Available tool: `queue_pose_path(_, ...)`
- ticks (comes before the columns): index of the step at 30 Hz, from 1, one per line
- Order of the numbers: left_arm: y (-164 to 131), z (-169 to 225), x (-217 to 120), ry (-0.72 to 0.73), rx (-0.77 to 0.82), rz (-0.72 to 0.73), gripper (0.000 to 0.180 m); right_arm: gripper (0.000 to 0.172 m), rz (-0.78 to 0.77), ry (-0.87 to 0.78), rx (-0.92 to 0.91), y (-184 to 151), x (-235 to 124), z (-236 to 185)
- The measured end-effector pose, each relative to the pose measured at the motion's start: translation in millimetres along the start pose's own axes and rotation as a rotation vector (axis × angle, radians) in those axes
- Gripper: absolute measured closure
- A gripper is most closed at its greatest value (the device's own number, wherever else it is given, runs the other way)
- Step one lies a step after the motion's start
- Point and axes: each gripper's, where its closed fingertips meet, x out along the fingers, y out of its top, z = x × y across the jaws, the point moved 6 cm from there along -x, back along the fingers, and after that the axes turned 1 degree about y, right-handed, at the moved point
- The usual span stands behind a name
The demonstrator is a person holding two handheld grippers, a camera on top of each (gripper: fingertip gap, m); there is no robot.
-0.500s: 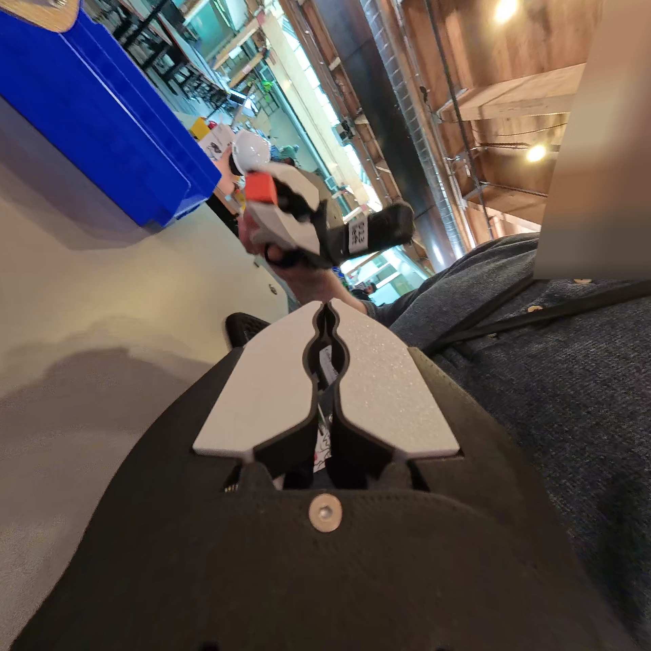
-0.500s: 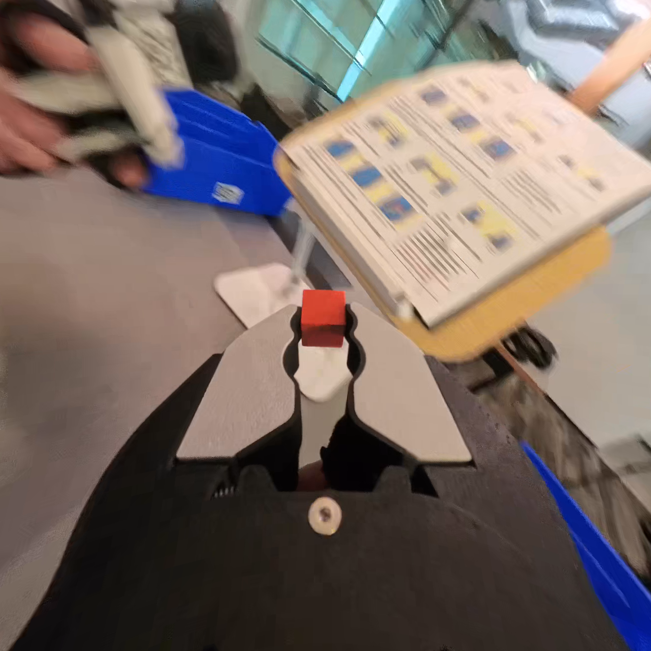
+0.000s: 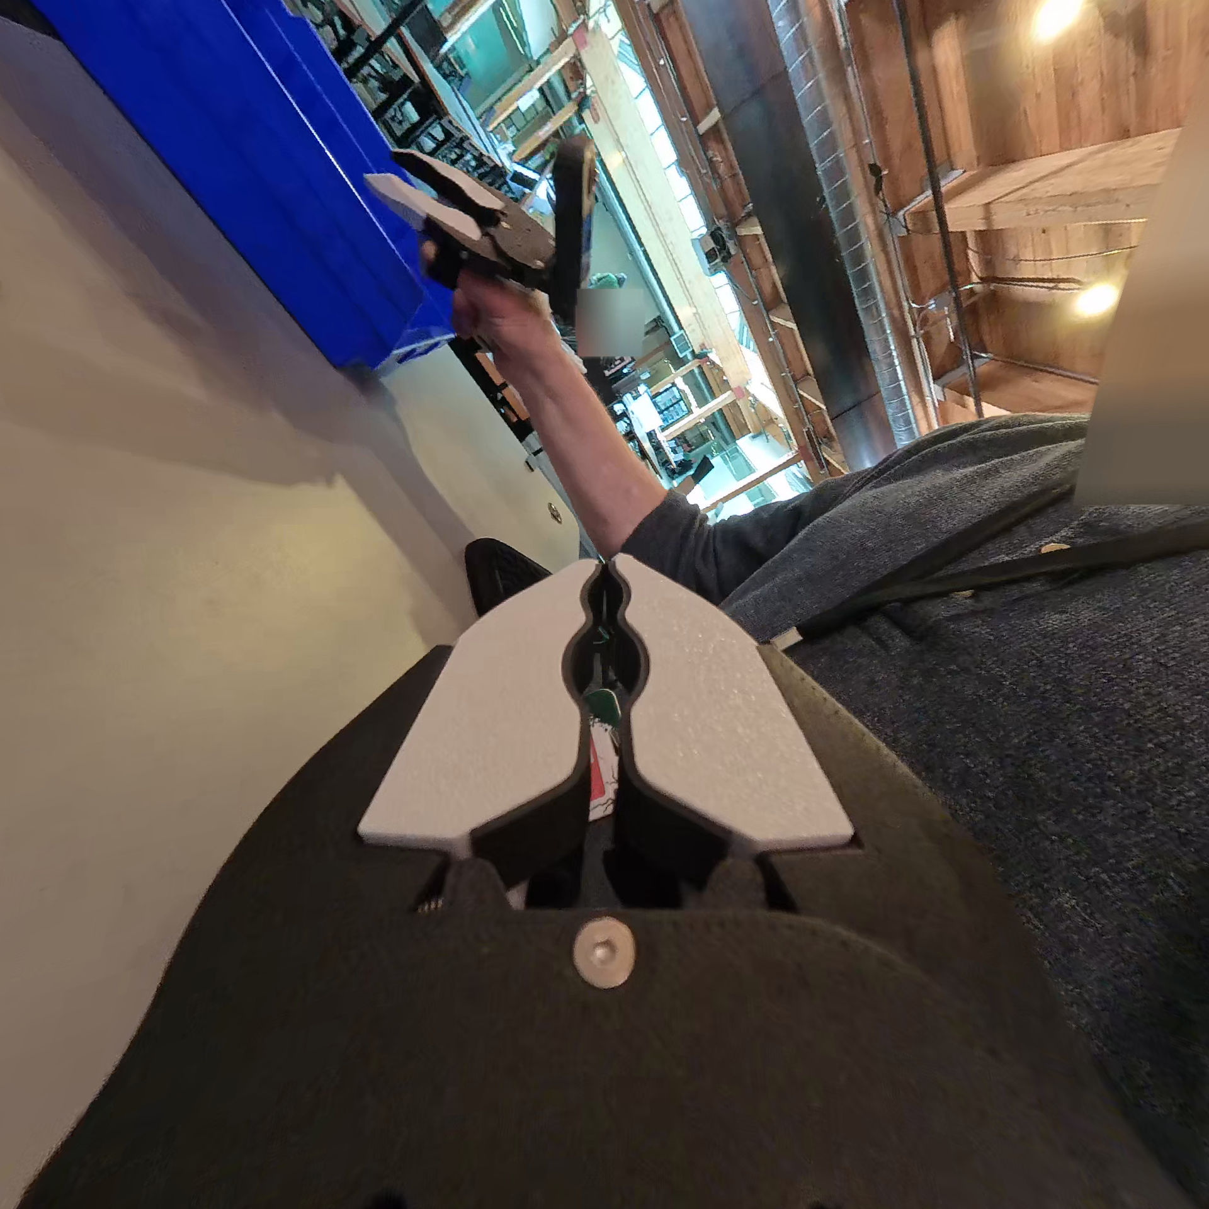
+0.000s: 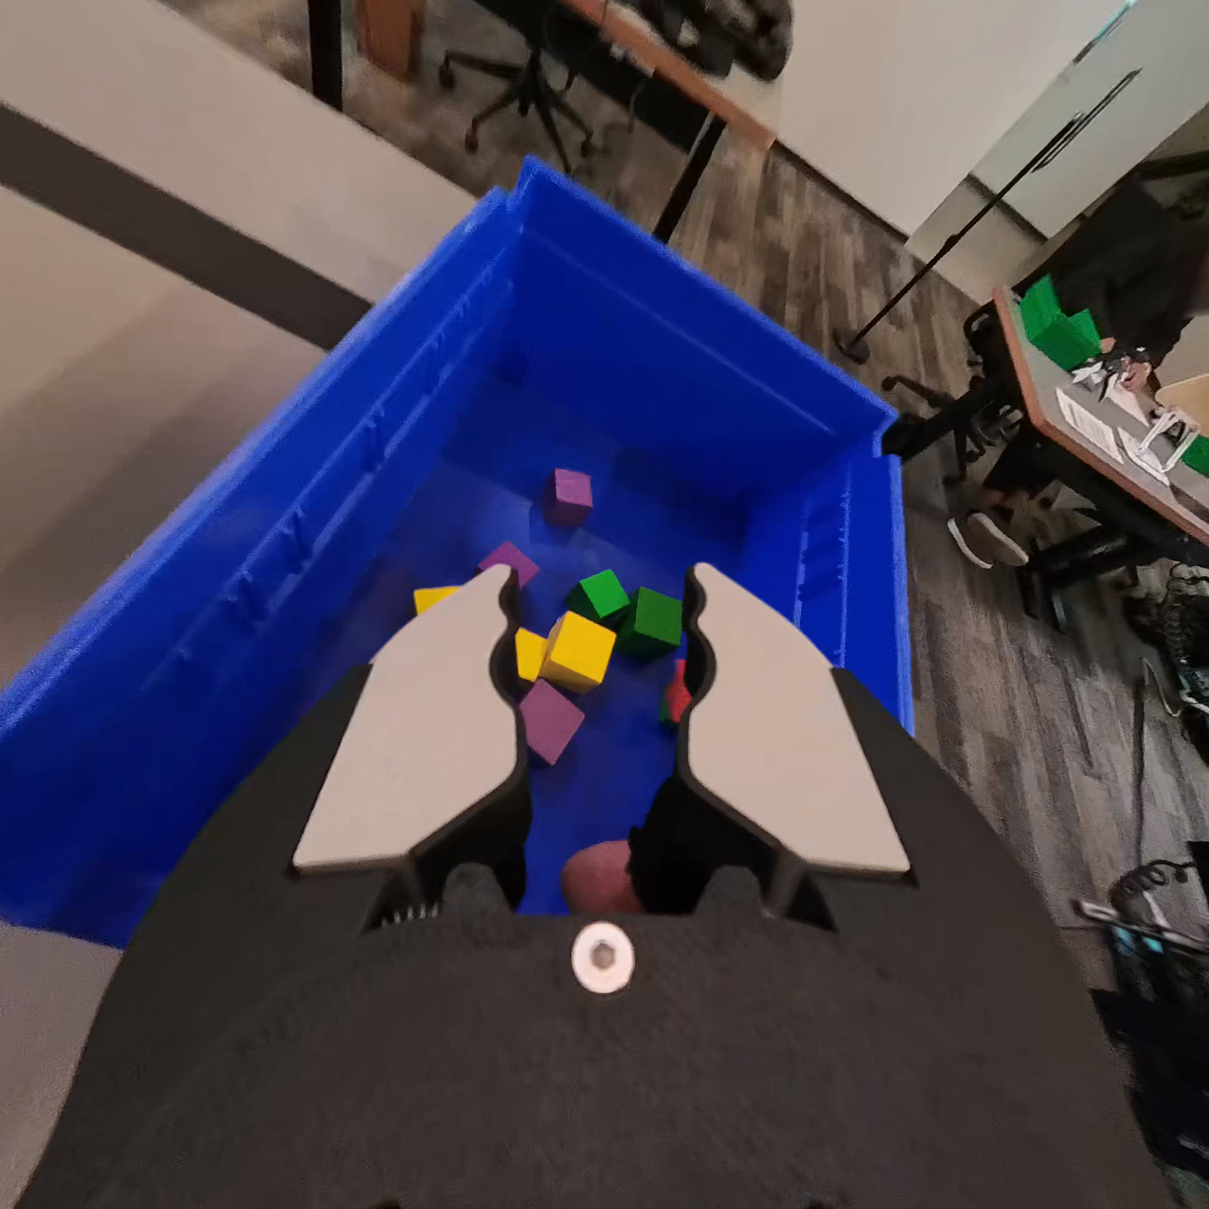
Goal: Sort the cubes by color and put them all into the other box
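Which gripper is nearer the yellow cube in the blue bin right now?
Right. The right gripper hangs open directly above the yellow cube in the blue bin; the left gripper sits shut, back near the person's torso.

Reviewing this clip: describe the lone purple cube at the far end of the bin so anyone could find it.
Start at the blue bin under the open right gripper. The cubes cluster near the fingertips; this purple cube sits alone beyond them, toward the far wall. Nothing touches it, unlike the other purple cubes.
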Motion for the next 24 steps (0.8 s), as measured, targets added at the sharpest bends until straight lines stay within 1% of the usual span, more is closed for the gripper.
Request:
queue_pose_path(4,3,-1,-18,0.055,0.009,0.046,0.18,0.135,0.09,-0.054,0.094,3,-26,4)
queue_pose_path(9,16,-7,-50,0.182,0.063,0.071,0.18,0.144,0.134,-0.03,0.111,3,-52,-20)
queue_pose_path(12,34,-13,-83,0.355,0.137,0.089,0.18,0.145,0.174,0.005,0.081,9,-66,-41)
queue_pose_path(14,53,-12,-112,0.476,0.199,0.106,0.178,0.145,0.208,0.028,0.056,15,-76,-55)
queue_pose_path(15,63,-11,-128,0.559,0.243,0.103,0.177,0.146,0.22,0.041,0.037,18,-80,-61)
queue_pose_path(17,81,-11,-162,0.765,0.373,0.022,0.171,0.147,0.244,0.06,0.004,23,-87,-72)
queue_pose_path(19,94,-13,-192,0.924,0.506,-0.146,0.166,0.148,0.266,0.084,-0.016,29,-93,-80)
queue_pose_path(20,100,-16,-205,0.979,0.551,-0.236,0.163,0.148,0.275,0.096,-0.019,32,-95,-84)
queue_pose_path(24,116,-42,-246,1.099,0.664,-0.544,0.159,0.149,0.289,0.141,-0.043,39,-98,-97)
